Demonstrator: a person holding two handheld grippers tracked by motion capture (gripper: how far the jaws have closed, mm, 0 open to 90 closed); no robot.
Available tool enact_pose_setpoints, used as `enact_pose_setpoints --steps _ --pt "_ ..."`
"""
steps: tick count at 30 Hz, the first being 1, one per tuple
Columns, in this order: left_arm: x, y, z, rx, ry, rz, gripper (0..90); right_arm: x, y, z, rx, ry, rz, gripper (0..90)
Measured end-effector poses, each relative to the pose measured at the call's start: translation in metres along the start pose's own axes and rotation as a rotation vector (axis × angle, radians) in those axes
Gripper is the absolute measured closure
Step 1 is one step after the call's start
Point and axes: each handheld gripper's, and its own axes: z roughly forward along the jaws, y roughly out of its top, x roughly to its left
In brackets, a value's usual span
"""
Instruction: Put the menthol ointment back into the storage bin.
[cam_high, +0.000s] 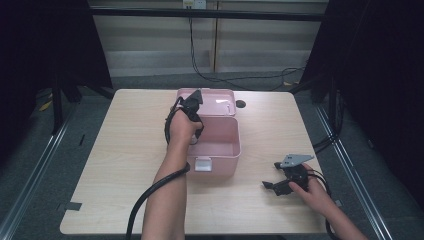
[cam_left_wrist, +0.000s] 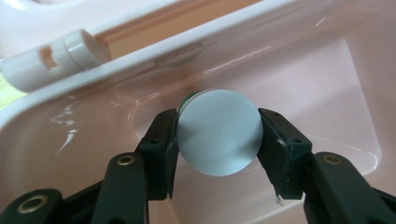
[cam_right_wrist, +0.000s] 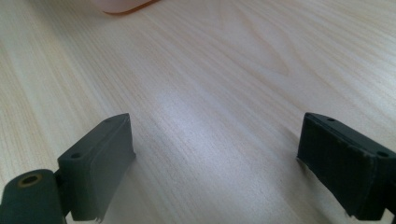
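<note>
While left tongs (cam_left_wrist: 217, 135) clamp a disc (cam_left_wrist: 218, 133) inside the box (cam_high: 222, 150), right tongs (cam_right_wrist: 215, 163) gape.

Pink box (cam_high: 215, 150) walls hem in the left hand-held gripper (cam_left_wrist: 217, 135).

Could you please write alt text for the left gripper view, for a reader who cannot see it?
The left gripper is shut on a round silver-grey disc with a thin green edge, holding it above the inside of an open pink box. The box's pale rim crosses the upper left, with a whitish hinge piece beyond it.
</note>
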Motion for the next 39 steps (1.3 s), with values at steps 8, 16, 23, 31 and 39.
enact_pose_setpoints --steps 8,16,23,31,39 --pt "-0.001 0.002 0.006 0.009 0.008 0.005 50.2 0.0 0.0 0.0 0.002 0.004 0.003 9.9" --pt "0.0 0.003 0.01 0.014 0.008 0.0 50.1 0.0 0.0 0.0 0.003 0.005 0.003 9.9" --pt "0.0 0.005 0.014 0.017 0.013 -0.001 50.1 0.0 0.0 0.0 0.003 0.006 0.004 9.9" --pt "-0.003 0.007 0.02 0.022 0.015 0.006 50.1 0.0 0.001 0.0 0.004 0.006 0.004 9.9" --pt "-0.006 0.007 0.025 0.026 0.015 0.008 50.0 0.0 0.001 0.0 0.003 0.008 0.004 10.0"
